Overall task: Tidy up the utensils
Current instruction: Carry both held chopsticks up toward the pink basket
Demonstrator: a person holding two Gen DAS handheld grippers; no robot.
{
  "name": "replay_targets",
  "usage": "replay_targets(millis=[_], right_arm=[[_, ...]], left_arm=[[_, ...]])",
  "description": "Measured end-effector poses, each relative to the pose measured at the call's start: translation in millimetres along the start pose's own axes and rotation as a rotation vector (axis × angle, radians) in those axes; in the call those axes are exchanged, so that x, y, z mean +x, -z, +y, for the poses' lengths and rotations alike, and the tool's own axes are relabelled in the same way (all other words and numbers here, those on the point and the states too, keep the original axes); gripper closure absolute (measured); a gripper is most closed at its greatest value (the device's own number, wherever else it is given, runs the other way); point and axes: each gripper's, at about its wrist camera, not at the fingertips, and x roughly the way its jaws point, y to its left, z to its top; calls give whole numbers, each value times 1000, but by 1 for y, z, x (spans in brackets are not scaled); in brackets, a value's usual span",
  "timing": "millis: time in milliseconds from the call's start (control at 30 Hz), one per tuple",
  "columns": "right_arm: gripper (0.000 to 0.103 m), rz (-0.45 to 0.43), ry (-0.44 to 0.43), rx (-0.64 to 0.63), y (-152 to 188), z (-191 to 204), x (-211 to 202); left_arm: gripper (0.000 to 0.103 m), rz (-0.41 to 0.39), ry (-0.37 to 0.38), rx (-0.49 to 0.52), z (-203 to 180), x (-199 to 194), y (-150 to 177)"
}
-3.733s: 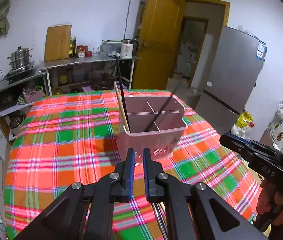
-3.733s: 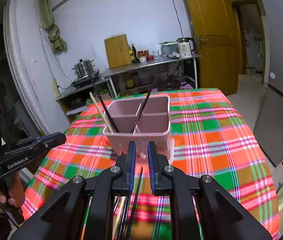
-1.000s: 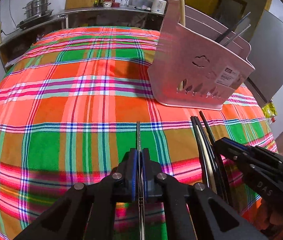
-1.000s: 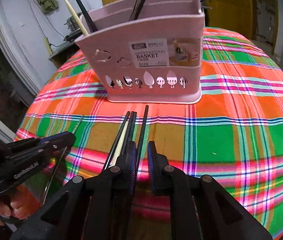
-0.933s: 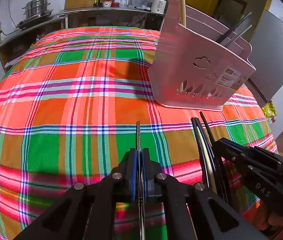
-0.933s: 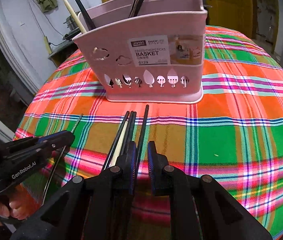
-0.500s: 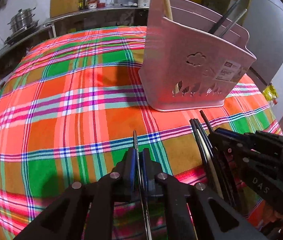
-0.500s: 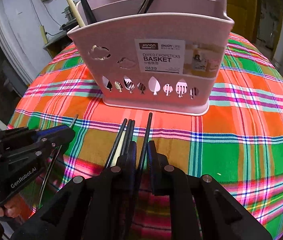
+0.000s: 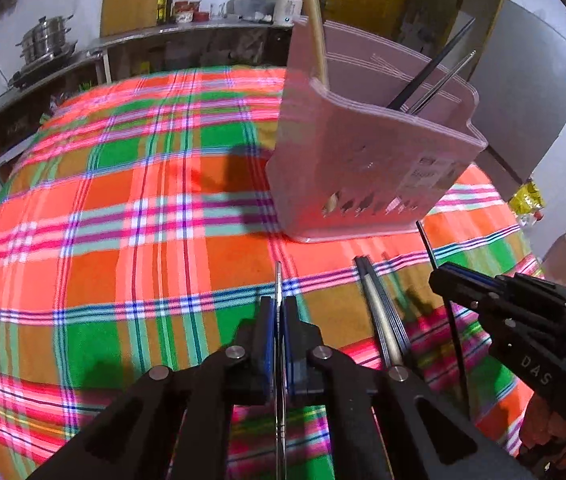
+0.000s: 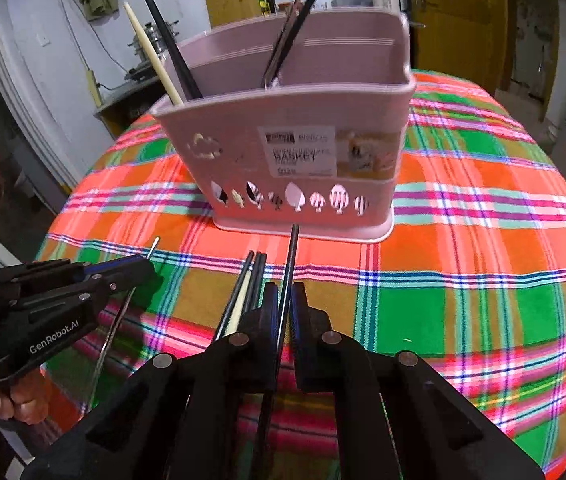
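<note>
A pink divided chopstick basket [image 9: 367, 160] [image 10: 303, 152] stands on the plaid tablecloth and holds a pale and several dark chopsticks. My left gripper [image 9: 279, 308] is shut on a thin metal chopstick [image 9: 278, 280], lifted off the cloth; it shows at the left in the right wrist view [image 10: 139, 268]. My right gripper [image 10: 281, 296] is shut on a black chopstick [image 10: 292, 256] whose tip points at the basket's base; it shows at the right in the left wrist view [image 9: 443, 276]. A bundle of dark and pale chopsticks [image 9: 379, 312] [image 10: 245, 292] lies on the cloth between the grippers.
The plaid tablecloth [image 9: 123, 220] covers a round table whose edge falls away near both grippers. Behind stand a counter with pots [image 9: 43, 40], a yellow door [image 10: 455, 12] and a grey fridge [image 9: 523, 92].
Both grippers have risen and moved toward the basket. The right gripper has closed on a black chopstick and lifted it from the bundle. The left still holds the metal chopstick.
</note>
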Motion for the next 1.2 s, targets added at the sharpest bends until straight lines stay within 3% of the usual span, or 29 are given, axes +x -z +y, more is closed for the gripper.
replay_targets(millis=[333,867,1200], right_arm=[[97,-91,-13,1,-14,0,-41],[98,-274,6,-20,-45,2,-105],[98,-307,9,-17,-45,-2,-118]], left_arm=[[99,-101,24,23,-13,-50,-22],[99,-224,35,55,-22,-97,-51],[99,-211,50,39,-22,-99,-43]])
